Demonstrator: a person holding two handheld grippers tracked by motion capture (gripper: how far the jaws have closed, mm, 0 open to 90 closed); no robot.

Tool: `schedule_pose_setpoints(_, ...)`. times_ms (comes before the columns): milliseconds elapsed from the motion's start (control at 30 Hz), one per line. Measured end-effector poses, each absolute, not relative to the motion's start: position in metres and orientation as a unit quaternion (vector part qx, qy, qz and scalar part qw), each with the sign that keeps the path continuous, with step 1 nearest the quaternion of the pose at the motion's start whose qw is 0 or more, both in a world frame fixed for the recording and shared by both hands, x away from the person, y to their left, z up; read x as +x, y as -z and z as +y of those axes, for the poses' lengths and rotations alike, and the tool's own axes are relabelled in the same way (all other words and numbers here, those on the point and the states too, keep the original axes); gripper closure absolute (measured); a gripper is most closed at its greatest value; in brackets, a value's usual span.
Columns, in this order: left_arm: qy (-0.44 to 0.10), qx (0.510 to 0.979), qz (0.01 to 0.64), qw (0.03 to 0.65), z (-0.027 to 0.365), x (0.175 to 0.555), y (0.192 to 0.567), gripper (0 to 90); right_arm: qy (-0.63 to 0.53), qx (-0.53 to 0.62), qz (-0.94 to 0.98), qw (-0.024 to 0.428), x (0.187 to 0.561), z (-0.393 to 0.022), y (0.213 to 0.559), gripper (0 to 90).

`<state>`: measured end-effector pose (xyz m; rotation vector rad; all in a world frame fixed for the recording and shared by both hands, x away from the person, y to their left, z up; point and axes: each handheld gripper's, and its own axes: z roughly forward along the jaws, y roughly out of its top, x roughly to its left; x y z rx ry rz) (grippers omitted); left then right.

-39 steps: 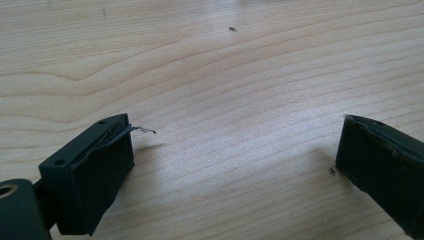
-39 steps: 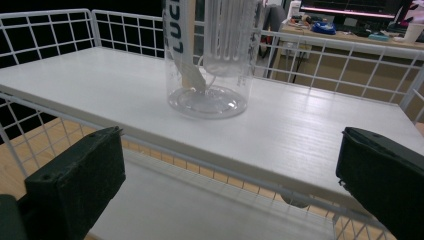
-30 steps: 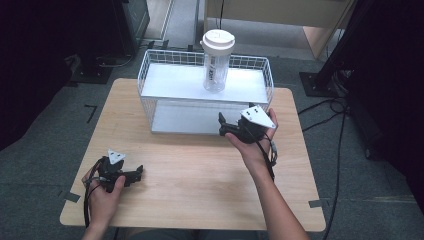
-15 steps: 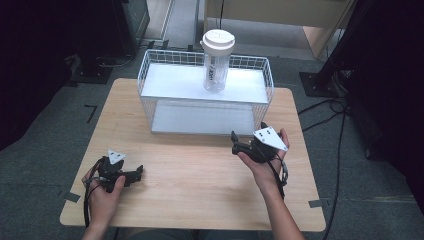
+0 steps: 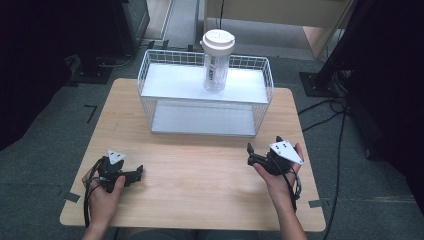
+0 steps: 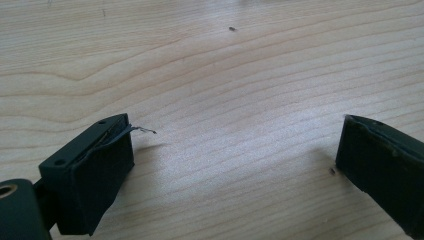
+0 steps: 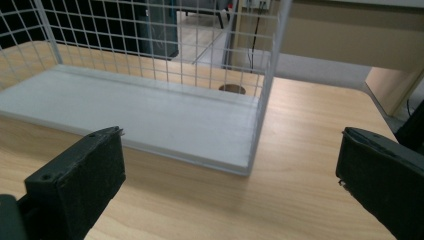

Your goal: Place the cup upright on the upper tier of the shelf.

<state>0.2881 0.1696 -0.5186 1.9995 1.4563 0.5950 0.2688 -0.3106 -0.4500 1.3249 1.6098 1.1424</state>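
Observation:
A clear bottle (image 5: 216,70) with a white lid stands upright on the top shelf of a white wire rack (image 5: 206,95) at the back of the wooden table (image 5: 200,170). My left gripper (image 5: 134,175) rests low over the front left of the table, open, with bare wood between its jaws (image 6: 235,150). My right gripper (image 5: 251,153) is held at the front right, open and empty, well in front of the rack. In the right gripper view the rack's lower shelf (image 7: 130,112) and its right front corner post (image 7: 262,100) lie just ahead.
Cables (image 5: 330,107) run over the grey floor to the right of the table. A wooden cabinet (image 5: 320,30) stands behind it. The table's front edge (image 5: 190,226) lies close to both hands. A round hole (image 7: 231,88) shows in the tabletop behind the rack.
My right gripper has drawn back from the rack's front toward the table's front right edge. The left gripper has stayed put.

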Motion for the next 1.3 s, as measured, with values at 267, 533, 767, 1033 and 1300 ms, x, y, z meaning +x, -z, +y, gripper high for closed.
schedule_pose_setpoints(267, -0.224, 0.751, 0.547, 0.295, 0.170, 0.288, 0.519, 2.5, -0.424, 0.533, 0.632, 0.369, 0.259, -0.324, 0.467, 0.0)
schedule_pose_setpoints(533, -0.224, 0.750, 0.547, 0.295, 0.170, 0.288, 0.519, 2.4, -0.404, 0.554, 0.628, 0.368, 0.248, -0.342, 0.481, 0.0)
schedule_pose_setpoints(767, -0.224, 0.751, 0.547, 0.295, 0.170, 0.288, 0.519, 2.5, -0.387, 0.562, 0.629, 0.372, 0.241, -0.354, 0.489, 0.0)
schedule_pose_setpoints(1033, -0.224, 0.751, 0.547, 0.295, 0.170, 0.288, 0.519, 2.4, -0.370, 0.579, 0.624, 0.371, 0.231, -0.370, 0.503, 0.0)
schedule_pose_setpoints(1300, -0.224, 0.751, 0.547, 0.295, 0.170, 0.288, 0.519, 2.5, -0.341, 0.595, 0.626, 0.370, 0.219, -0.390, 0.516, 0.0)
